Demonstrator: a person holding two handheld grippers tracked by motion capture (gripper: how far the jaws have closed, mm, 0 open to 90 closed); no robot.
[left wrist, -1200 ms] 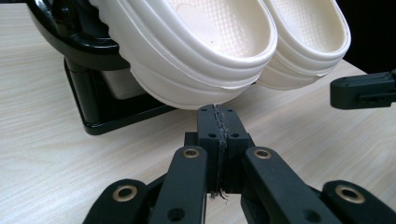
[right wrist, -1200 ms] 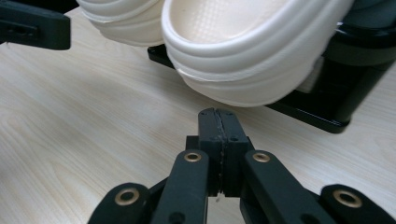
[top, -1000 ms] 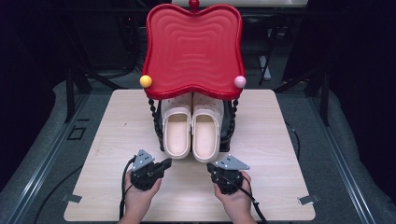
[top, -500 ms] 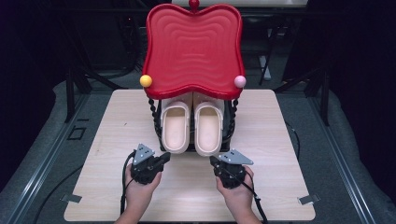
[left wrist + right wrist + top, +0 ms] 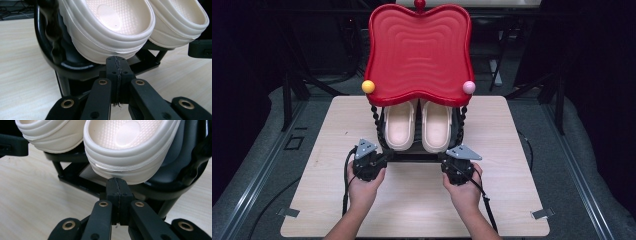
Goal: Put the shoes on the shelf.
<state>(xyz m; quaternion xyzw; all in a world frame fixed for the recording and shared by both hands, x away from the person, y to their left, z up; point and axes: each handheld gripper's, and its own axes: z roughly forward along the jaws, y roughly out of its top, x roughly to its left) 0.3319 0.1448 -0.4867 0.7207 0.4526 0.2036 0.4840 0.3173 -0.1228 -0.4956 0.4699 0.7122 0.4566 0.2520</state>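
Over the tabletop [image 5: 412, 200], high view: both tongs, left [image 5: 379, 159] and right [image 5: 447, 161], have moved toward twelve o'clock, reaching the rack [image 5: 419, 156] holding cream slippers [image 5: 400, 127]. Left gripper view: pressed shut, empty, beneath the slipper heel [image 5: 110, 47]. Right gripper view: likewise, under its heel [image 5: 125, 167].

slippers [image 5: 418, 127]: cream-white; ribbed bands are seen along the sides, and fine dotted texture on the insoles, just beyond the closed jaws
rack frame [image 5: 419, 156]: glossy black, with beaded black posts
tray top [image 5: 419, 52]: bright red, marked with concentric wavy ridges
knobs: one yellow [image 5: 368, 86], one pink [image 5: 469, 87], one red [image 5: 419, 4]
left gripper [image 5: 117, 65]: matt black, brass-coloured rivets
right gripper [image 5: 117, 186]: matt black, brass-coloured rivets
tabletop [image 5: 507, 200]: pale wood grain
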